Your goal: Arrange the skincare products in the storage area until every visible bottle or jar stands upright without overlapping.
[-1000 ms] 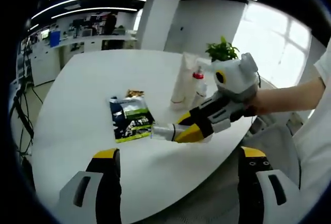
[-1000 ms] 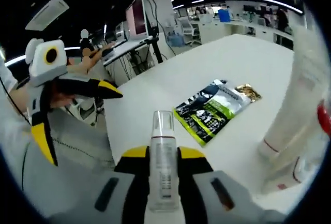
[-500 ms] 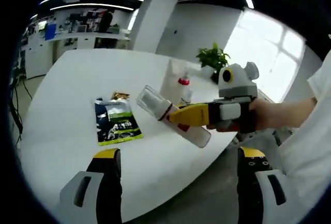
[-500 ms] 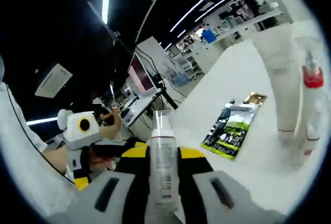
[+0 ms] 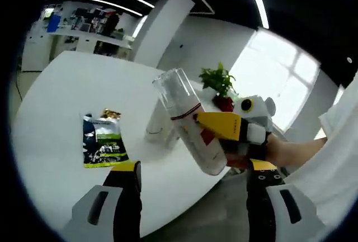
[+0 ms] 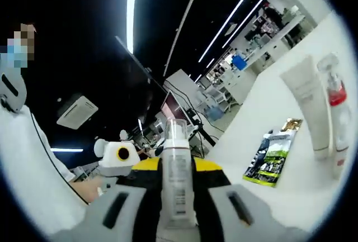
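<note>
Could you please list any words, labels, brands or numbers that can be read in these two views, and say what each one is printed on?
No text can be read in these views.
Clear-capped bottle held in the right gripper: print and a barcode-like patch, too blurred to read.
Green and dark sachet lying on the white table: printed graphics, too small to read.
White tube: faint marks, unreadable.
Red-collared spray bottle: no legible label.

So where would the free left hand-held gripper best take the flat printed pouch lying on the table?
The pouch lies flat on the white table, so it offers no side faces. Probably best to pinch a short end edge, coming in low along the tabletop from the near side, away from the standing tube and bottle.
</note>
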